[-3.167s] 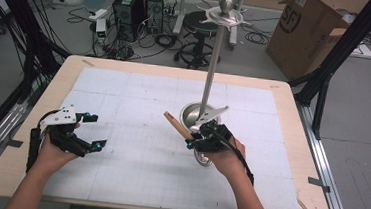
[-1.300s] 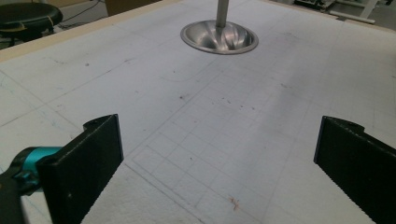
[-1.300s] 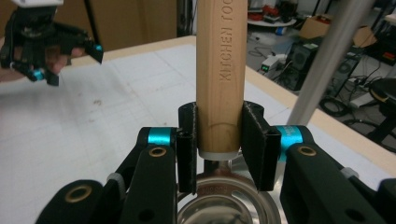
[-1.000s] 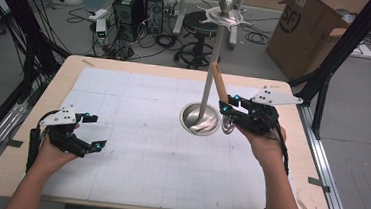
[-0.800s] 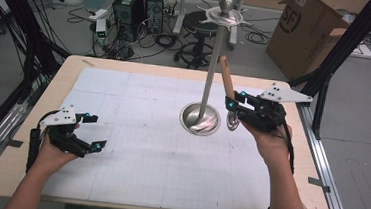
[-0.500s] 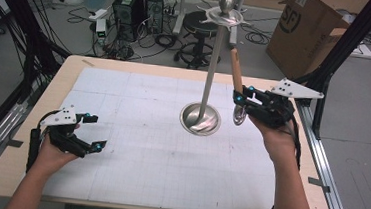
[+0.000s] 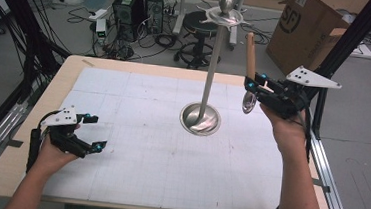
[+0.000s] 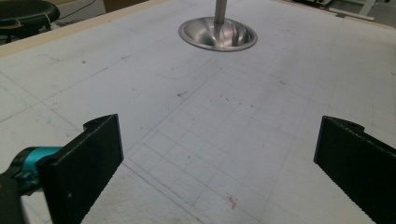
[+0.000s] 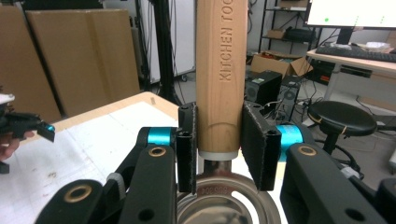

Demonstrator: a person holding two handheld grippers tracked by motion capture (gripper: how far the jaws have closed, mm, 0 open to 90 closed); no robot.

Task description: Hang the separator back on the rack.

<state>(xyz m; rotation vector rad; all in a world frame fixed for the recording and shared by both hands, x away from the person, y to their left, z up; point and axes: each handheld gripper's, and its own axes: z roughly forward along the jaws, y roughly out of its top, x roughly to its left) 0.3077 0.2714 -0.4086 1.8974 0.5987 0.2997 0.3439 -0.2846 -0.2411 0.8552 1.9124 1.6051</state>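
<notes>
A kitchen tool with a wooden handle (image 7: 250, 54) and a round metal head (image 7: 248, 102) is held upright above the table's right side, handle up. My right gripper (image 7: 256, 86) is shut on the handle's lower end, just above the head. In the right gripper view the jaws press both sides of the handle (image 9: 221, 70), with the metal head (image 9: 224, 205) below them. A metal stand has its round base (image 7: 200, 119) at the table's middle, and its pole (image 7: 212, 61) rises to a hooked top (image 7: 224, 15) left of the tool. My left gripper (image 7: 96, 132) rests open at the front left, with nothing between its jaws (image 8: 224, 154).
A white grid mat (image 7: 146, 131) covers the wooden table. The stand's base (image 8: 217, 35) lies ahead in the left gripper view. Beyond the table stand a cardboard box (image 7: 310, 29), a stool (image 7: 200, 23) and a computer tower (image 7: 136, 5). Black frame posts flank both sides.
My right gripper has carried the tool from beside the stand's base up and to the right, turning the handle upright. The left gripper has not moved.
</notes>
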